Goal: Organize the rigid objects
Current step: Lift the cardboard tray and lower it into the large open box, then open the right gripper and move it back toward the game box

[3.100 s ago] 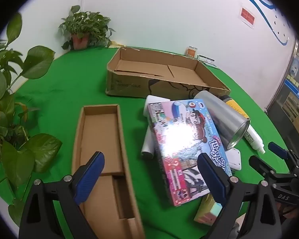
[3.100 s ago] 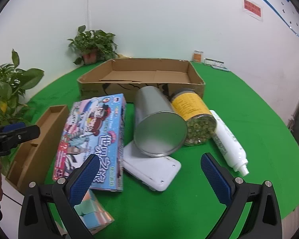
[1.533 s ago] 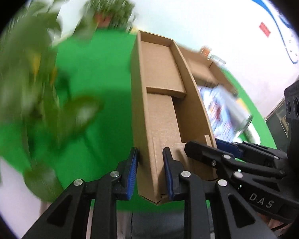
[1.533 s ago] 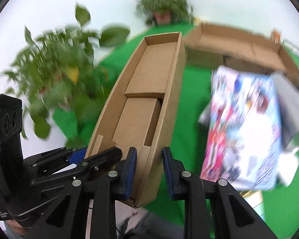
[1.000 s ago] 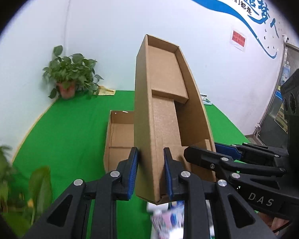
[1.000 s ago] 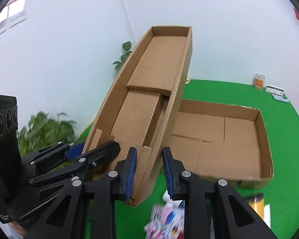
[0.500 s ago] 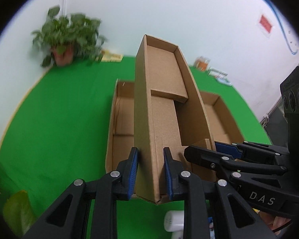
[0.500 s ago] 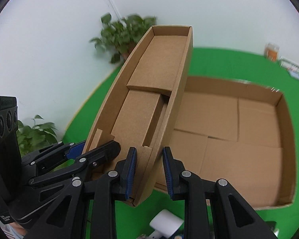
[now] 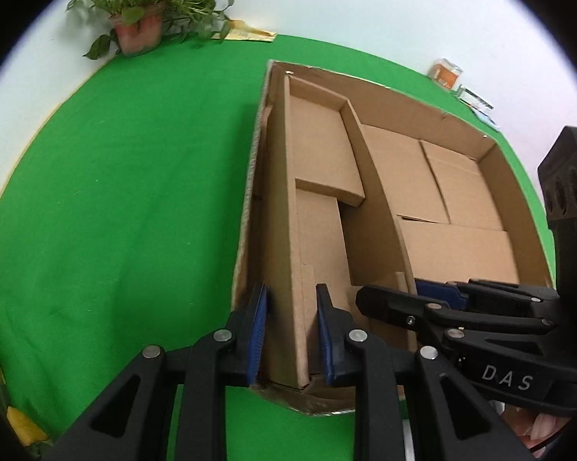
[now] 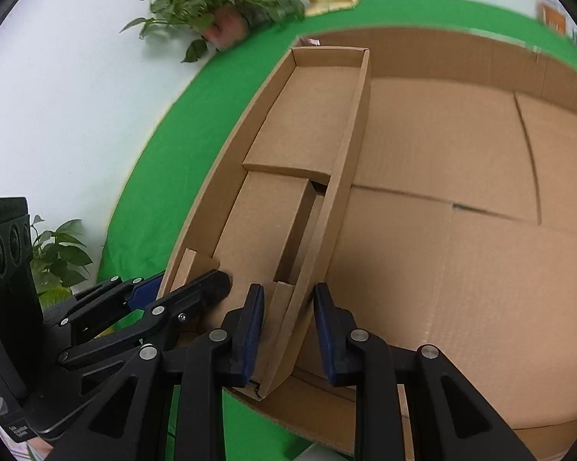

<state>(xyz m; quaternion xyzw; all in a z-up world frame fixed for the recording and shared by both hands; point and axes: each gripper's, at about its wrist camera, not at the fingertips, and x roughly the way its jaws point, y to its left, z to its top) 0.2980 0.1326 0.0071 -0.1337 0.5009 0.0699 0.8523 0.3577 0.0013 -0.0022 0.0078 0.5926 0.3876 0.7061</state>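
Both tools [image 9: 292, 330] clamp narrow tray [image 9: 319, 176]; inside box [image 9: 461, 207]

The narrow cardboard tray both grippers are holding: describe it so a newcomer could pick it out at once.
On the green table lies a wide, shallow cardboard box. The narrow tray sits along that box's left side, its near end pinched by the left gripper and right gripper. Unlike the big box, it is long, slim and has folded cardboard steps inside.
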